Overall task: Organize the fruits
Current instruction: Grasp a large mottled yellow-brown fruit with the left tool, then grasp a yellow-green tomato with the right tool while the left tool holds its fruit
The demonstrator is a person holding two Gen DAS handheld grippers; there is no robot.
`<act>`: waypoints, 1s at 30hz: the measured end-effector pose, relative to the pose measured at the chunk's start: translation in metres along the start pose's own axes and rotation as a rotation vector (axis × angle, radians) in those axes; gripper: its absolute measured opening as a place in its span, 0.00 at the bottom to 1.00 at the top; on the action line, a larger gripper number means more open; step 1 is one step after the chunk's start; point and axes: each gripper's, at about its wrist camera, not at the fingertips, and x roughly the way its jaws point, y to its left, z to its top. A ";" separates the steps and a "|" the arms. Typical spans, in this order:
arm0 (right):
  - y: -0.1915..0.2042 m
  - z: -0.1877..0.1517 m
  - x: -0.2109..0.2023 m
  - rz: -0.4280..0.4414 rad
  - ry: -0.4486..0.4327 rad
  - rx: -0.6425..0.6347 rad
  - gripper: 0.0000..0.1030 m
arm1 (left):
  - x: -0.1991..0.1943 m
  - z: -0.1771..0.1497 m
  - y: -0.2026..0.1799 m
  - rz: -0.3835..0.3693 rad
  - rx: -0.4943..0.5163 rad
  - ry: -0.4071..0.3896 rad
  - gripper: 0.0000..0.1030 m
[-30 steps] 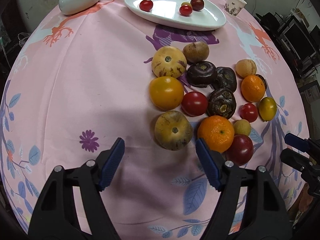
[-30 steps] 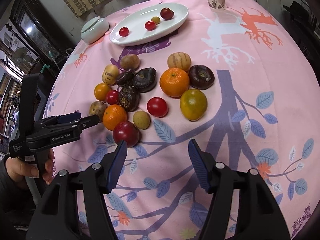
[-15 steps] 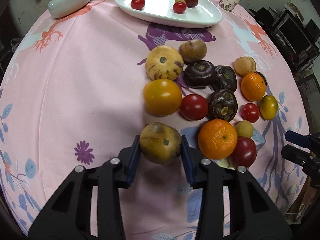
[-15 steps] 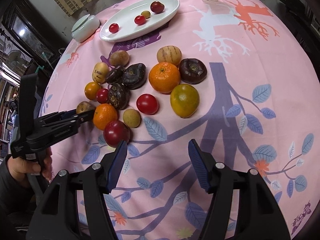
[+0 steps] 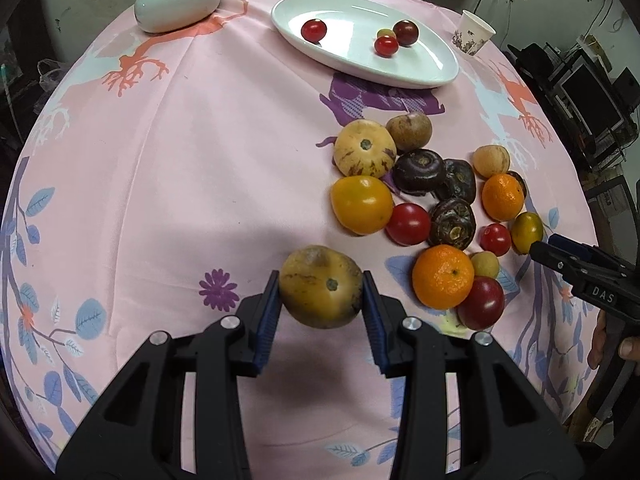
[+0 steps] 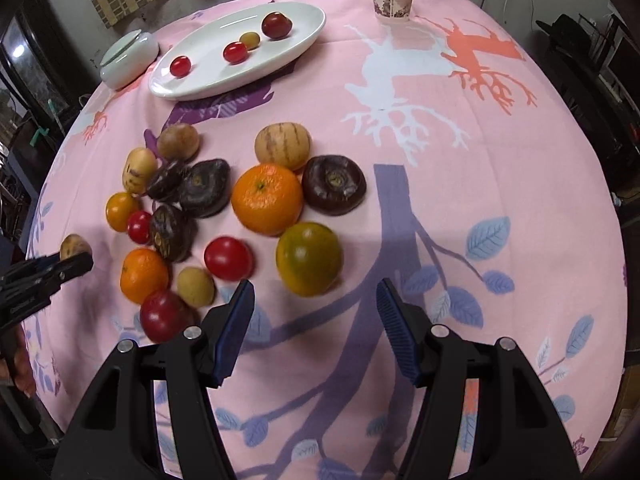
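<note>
Plainly, in the left wrist view, the left tool is gripping a yellowish-brown round fruit, both blue pads pressing on its sides, and the fruit seems to be hanging just clear of the pink cloth of the counter, apart from the heap. To the right the heap is lying loose: a tangerine, a dark red fruit, a red tomato, an orange-yellow tomato and several dark purple fruits among others. At the far end the white oval plate is carrying only four small fruits. The right tool is poking in from the right edge.

Turning to the right wrist view, the right tool is standing half open with nothing between its pads, hovering just short of a green-orange tomato. The left tool is showing at the left edge with its fruit.

As I judge it, the sorting is only getting started: four pieces are plated, one is in hand, and most of the heap is waiting on the cloth.
</note>
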 end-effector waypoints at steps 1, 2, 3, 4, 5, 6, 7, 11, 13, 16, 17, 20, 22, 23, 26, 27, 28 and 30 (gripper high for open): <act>0.000 0.002 0.004 -0.001 0.008 -0.003 0.62 | -0.001 0.001 0.001 0.003 -0.002 -0.003 0.38; 0.002 0.003 0.007 -0.003 0.011 -0.012 0.62 | -0.002 0.001 0.002 0.002 -0.004 -0.005 0.38; 0.003 0.003 0.008 -0.007 0.009 -0.016 0.62 | -0.003 0.002 0.001 0.002 -0.004 -0.007 0.38; 0.005 0.004 0.010 -0.008 0.014 -0.016 0.59 | -0.004 0.002 0.001 0.001 -0.005 -0.008 0.38; 0.006 0.005 0.013 -0.003 0.027 -0.018 0.50 | -0.004 0.002 0.001 0.000 -0.004 -0.008 0.38; 0.007 0.005 0.017 -0.005 0.041 -0.020 0.46 | -0.004 0.002 0.001 -0.001 -0.003 -0.008 0.38; 0.008 0.005 0.021 -0.021 0.052 -0.021 0.41 | -0.004 0.003 0.000 -0.001 -0.005 -0.008 0.38; 0.010 0.005 0.020 -0.051 0.047 -0.041 0.36 | -0.006 0.002 0.000 -0.001 -0.006 -0.009 0.38; 0.010 0.005 0.012 -0.028 0.021 -0.041 0.35 | -0.008 0.002 0.000 -0.001 -0.010 -0.010 0.38; 0.007 0.005 -0.003 0.010 -0.001 -0.032 0.35 | -0.010 0.002 0.001 -0.007 -0.020 -0.015 0.38; 0.005 0.005 -0.008 0.020 -0.006 -0.032 0.35 | -0.011 0.003 0.001 -0.006 -0.023 -0.017 0.38; 0.000 0.005 -0.022 0.046 -0.033 -0.022 0.35 | -0.015 0.004 -0.002 -0.005 -0.023 -0.020 0.38; 0.000 0.008 -0.031 0.069 -0.051 -0.012 0.35 | -0.019 0.006 -0.004 -0.014 -0.027 -0.027 0.38; 0.001 0.009 -0.034 0.070 -0.062 -0.014 0.35 | -0.021 0.008 -0.005 -0.020 -0.030 -0.033 0.38; 0.006 0.012 -0.028 0.055 -0.030 -0.051 0.35 | -0.020 0.011 -0.008 -0.020 -0.017 -0.031 0.38; 0.005 0.011 -0.023 0.044 -0.019 -0.051 0.35 | -0.018 0.011 -0.008 -0.022 -0.019 -0.025 0.38; 0.004 0.010 -0.019 0.036 -0.013 -0.049 0.35 | -0.016 0.011 -0.008 -0.030 -0.023 -0.020 0.38; 0.003 0.009 -0.009 0.024 0.004 -0.056 0.36 | -0.014 0.010 -0.009 -0.031 -0.022 -0.012 0.38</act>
